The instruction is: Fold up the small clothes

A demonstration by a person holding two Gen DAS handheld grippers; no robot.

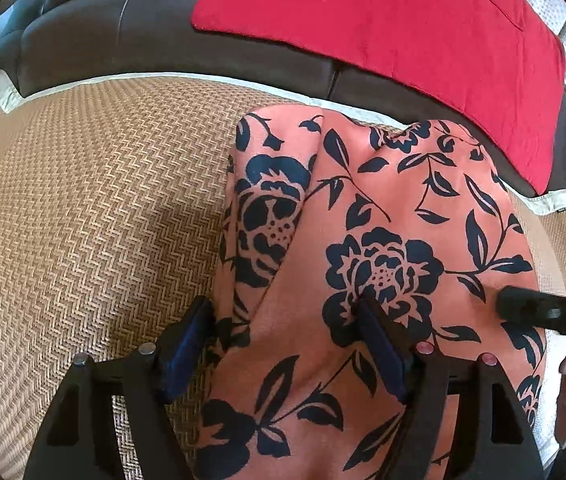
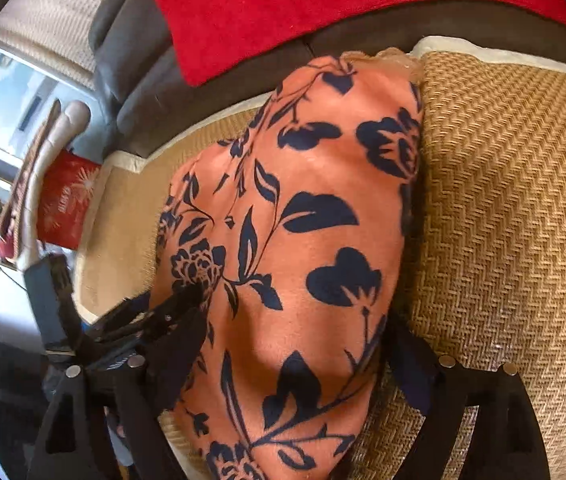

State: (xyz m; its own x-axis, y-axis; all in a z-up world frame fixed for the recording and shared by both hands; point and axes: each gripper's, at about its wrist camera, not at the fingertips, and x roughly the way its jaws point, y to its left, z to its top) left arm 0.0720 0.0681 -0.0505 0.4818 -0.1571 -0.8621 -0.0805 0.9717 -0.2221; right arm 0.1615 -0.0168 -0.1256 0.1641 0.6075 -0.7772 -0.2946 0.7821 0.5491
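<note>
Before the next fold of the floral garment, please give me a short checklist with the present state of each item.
1. Left tool open, fingers astride the garment's edge: ok.
2. Right tool straddles the floral garment: ok.
3. Either tool grips cloth: not ok, both open.
4. Garment lies on woven mat: ok.
5. Red cushion apart from garment: ok.
6. Layers aligned underneath: cannot tell.

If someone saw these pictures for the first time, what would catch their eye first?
First, the coral garment with dark navy flowers, spread over the woven straw mat in the middle of both views. Next, the bright red cushion against the dark sofa back behind it. Both black tongs, left and right, straddle the cloth.
</note>
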